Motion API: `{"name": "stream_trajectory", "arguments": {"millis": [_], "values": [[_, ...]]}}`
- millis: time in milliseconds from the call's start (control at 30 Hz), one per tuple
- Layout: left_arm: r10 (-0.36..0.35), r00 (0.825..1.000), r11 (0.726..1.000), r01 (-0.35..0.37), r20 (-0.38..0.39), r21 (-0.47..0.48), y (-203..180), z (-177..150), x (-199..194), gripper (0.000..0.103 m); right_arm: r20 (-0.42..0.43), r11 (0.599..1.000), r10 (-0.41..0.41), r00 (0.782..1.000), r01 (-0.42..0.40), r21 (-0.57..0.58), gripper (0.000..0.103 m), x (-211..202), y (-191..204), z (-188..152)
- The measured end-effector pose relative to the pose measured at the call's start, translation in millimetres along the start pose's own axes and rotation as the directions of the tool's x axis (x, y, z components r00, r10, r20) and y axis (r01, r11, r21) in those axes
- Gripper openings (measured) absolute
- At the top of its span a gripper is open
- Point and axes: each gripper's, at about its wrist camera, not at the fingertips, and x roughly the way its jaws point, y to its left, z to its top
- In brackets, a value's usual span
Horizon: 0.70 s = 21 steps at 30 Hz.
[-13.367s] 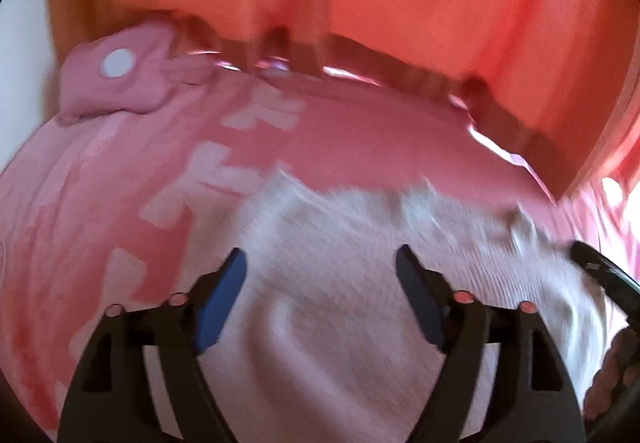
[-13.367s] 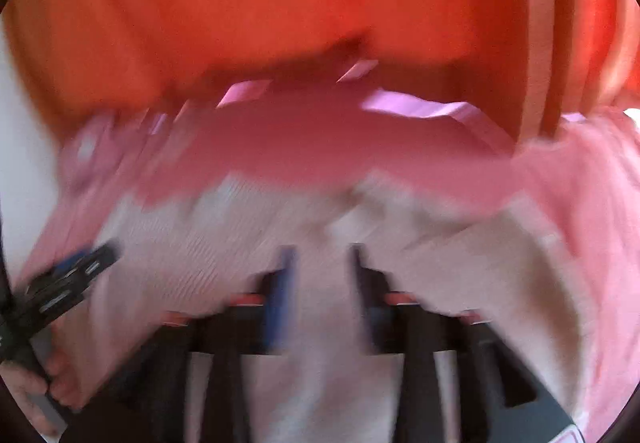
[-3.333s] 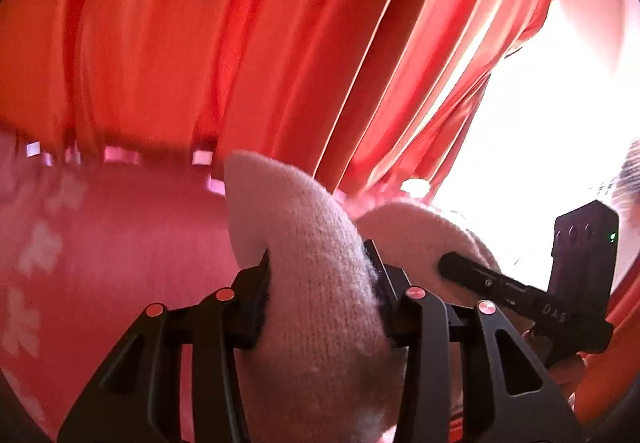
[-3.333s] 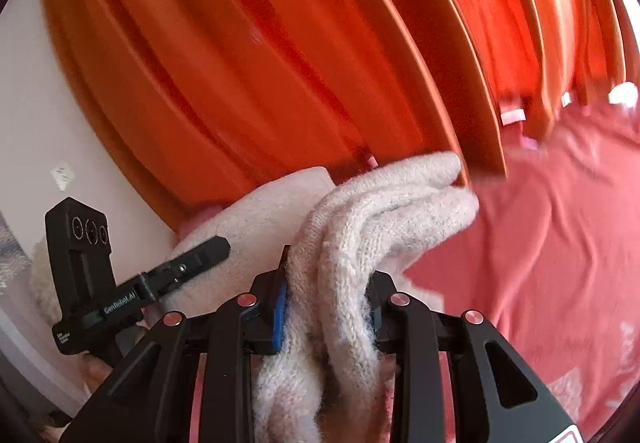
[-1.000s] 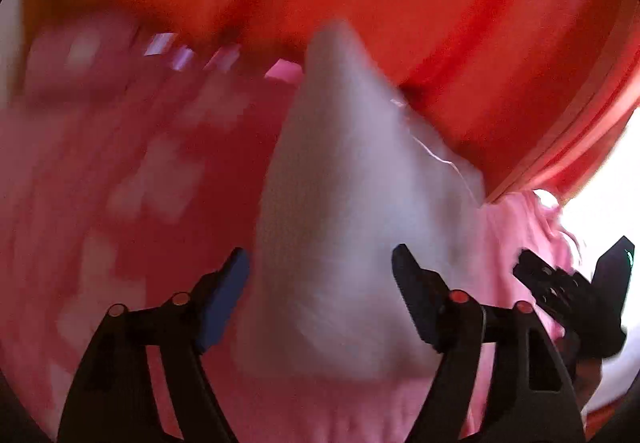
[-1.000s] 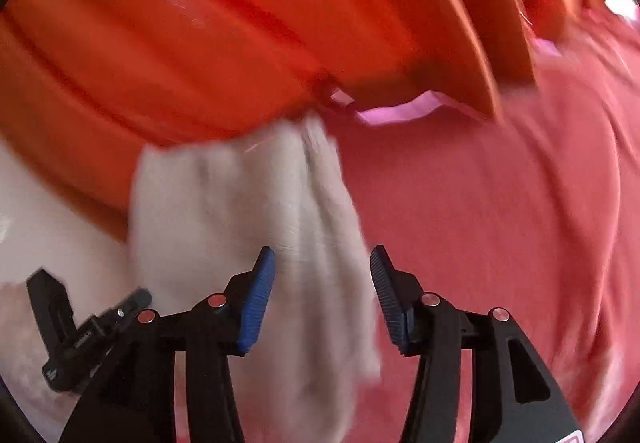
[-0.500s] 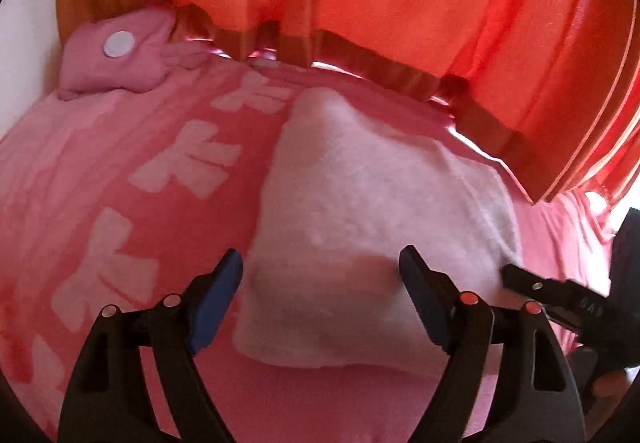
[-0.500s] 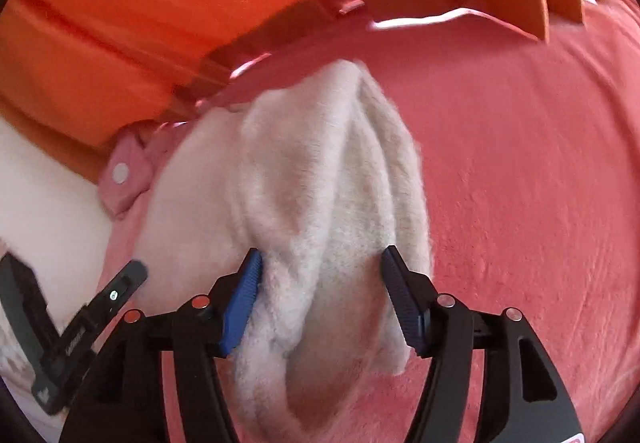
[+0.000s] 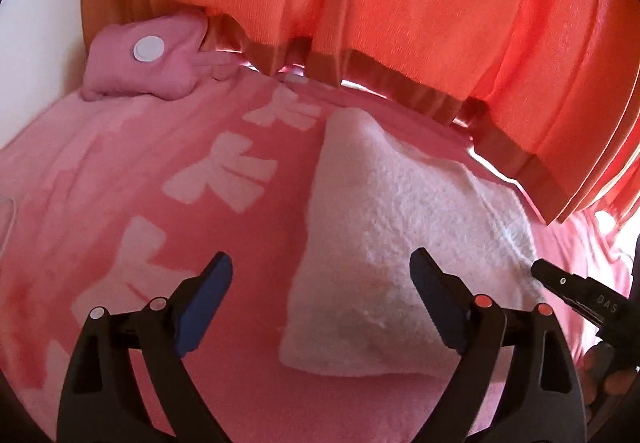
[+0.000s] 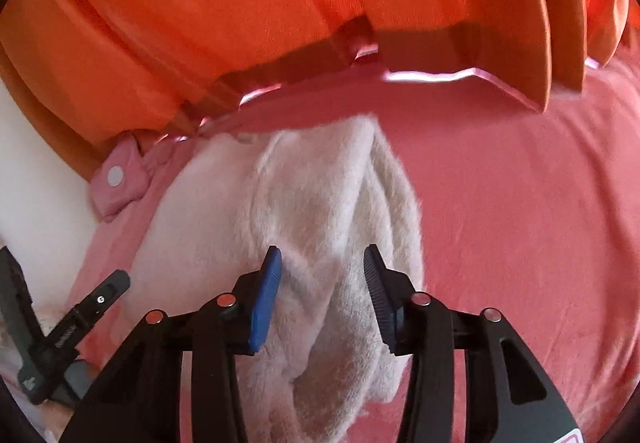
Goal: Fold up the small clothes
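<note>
A white knit garment (image 9: 400,211), folded into a thick pad, lies on the pink bed cover (image 9: 120,163). My left gripper (image 9: 320,275) hovers over the garment's near left corner. Its jaws are opening wide and neither pad touches the cloth. At the right edge of the left wrist view the right gripper (image 9: 580,295) reaches the garment's far side. In the right wrist view my right gripper (image 10: 322,275) is closing on the bunched layered edge of the garment (image 10: 320,195), with cloth against both pads. The left gripper (image 10: 88,307) shows at the lower left.
Orange curtains (image 9: 400,3) hang down to the bed's far edge. A small pink cushion with a white dot (image 9: 148,59) lies at the back left, against a white wall. White bow shapes pattern the cover on the left. Plain pink cover (image 10: 520,203) stretches to the right.
The garment came down from hanging in the air to lie flat on the bed. My left jaws spread wider off it. My right jaws widened, then narrowed onto the layered edge.
</note>
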Motion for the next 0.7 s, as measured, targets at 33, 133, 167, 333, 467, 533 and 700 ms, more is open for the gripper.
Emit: {"name": "stream_trajectory", "arguments": {"millis": [33,133,167,333,467,533,700], "values": [[-0.006,1.0,1.0,0.006,-0.012,-0.01,1.2,-0.2,2.0,0.088,-0.025,1.0,0.014,1.0,-0.013,0.018,0.045,6.3,-3.2,-1.1],[-0.042,0.998,0.998,0.04,-0.045,-0.048,4.1,-0.4,7.6,0.088,-0.032,0.999,0.039,0.999,-0.038,0.032,0.048,14.5,-5.2,0.3],[-0.05,0.998,0.997,0.048,-0.048,-0.053,4.3,0.0,8.3,0.088,-0.025,0.999,0.05,0.998,-0.049,0.013,0.033,14.5,-2.6,2.7],[-0.084,0.996,0.995,0.083,-0.025,-0.054,-0.7,2.5,3.1,0.088,0.118,0.988,0.146,0.982,-0.137,-0.074,0.008,-18.7,18.8,27.5],[-0.12,0.993,0.992,0.121,0.016,-0.026,-7.0,3.8,-6.4,0.089,0.264,0.972,0.183,0.947,-0.133,-0.196,0.007,-60.5,36.7,35.4],[-0.098,0.995,0.995,0.098,-0.001,-0.004,-10.5,2.1,-1.5,0.089,0.183,0.986,0.066,0.981,-0.036,-0.16,0.007,-22.7,17.6,34.2],[-0.054,0.993,0.998,0.056,-0.102,0.014,-16.6,-7.6,18.1,0.091,0.064,0.998,0.037,0.997,-0.034,-0.044,0.009,3.8,-11.8,28.8]]}}
